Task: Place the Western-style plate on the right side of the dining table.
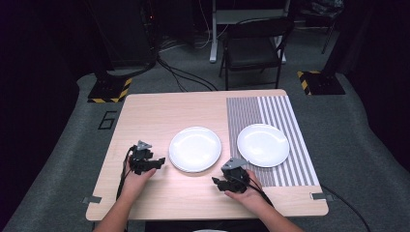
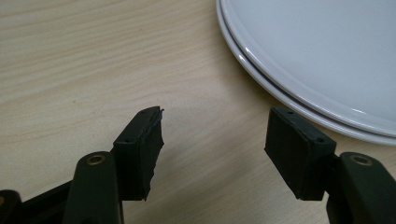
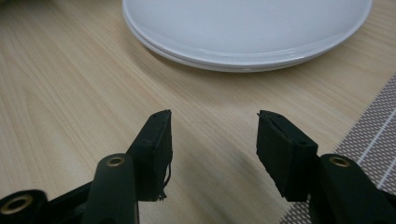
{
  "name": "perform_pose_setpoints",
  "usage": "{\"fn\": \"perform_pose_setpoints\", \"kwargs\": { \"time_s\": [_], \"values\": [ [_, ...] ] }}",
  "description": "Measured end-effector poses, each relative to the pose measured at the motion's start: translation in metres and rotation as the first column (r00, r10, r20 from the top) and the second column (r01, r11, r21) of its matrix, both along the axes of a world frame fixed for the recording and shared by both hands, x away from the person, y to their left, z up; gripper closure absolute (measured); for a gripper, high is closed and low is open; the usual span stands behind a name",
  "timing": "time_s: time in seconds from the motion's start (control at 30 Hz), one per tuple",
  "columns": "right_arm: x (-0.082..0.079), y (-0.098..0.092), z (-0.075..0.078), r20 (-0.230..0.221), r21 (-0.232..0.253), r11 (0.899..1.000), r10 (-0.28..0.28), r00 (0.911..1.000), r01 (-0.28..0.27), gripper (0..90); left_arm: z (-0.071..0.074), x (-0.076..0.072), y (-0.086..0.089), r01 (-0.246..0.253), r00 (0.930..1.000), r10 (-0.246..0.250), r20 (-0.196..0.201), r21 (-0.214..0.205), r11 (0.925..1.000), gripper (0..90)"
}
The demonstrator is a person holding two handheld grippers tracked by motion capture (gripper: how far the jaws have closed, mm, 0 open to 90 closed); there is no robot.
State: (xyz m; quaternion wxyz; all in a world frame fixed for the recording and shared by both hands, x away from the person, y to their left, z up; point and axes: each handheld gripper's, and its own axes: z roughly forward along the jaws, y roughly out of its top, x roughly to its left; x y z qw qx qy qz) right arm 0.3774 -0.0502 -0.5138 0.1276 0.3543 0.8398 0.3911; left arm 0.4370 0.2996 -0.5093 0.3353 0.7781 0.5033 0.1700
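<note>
The wooden table point(image 1: 159, 193) carried a striped placemat point(image 1: 285, 116) on its right part, probably laid as a setting spot, since one white plate point(image 1: 263, 145) sat on it. A stack of two white plates point(image 1: 195, 149) rested on bare wood just left of the mat, rims nested, between both hands. The left gripper point(image 1: 155, 162) sat beside the stack's left edge, jaws spread and empty. The right gripper point(image 1: 216, 182) waited below the stack's near rim, jaws likewise apart, gripping nothing, seemingly poised to lift the top plate.
</note>
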Motion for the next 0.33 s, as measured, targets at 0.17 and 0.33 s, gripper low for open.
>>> {"fn": "perform_pose_setpoints", "kwargs": {
  "time_s": [0.17, 0.33],
  "values": [
    [0.000, 0.007, -0.007, 0.005, -0.053, 0.997, 0.050, 0.9987, -0.050, 41.1, -0.004, 0.004, -0.001, -0.004, 0.9999, 0.004, -0.010, 0.001, 1.0000, 36.3],
    [0.002, 0.008, -0.010, 0.026, -0.051, 0.997, 0.062, 0.9978, -0.060, 40.5, -0.007, 0.007, -0.002, -0.012, 0.9999, 0.012, -0.005, 0.004, 0.9999, 37.6]
  ]
}}
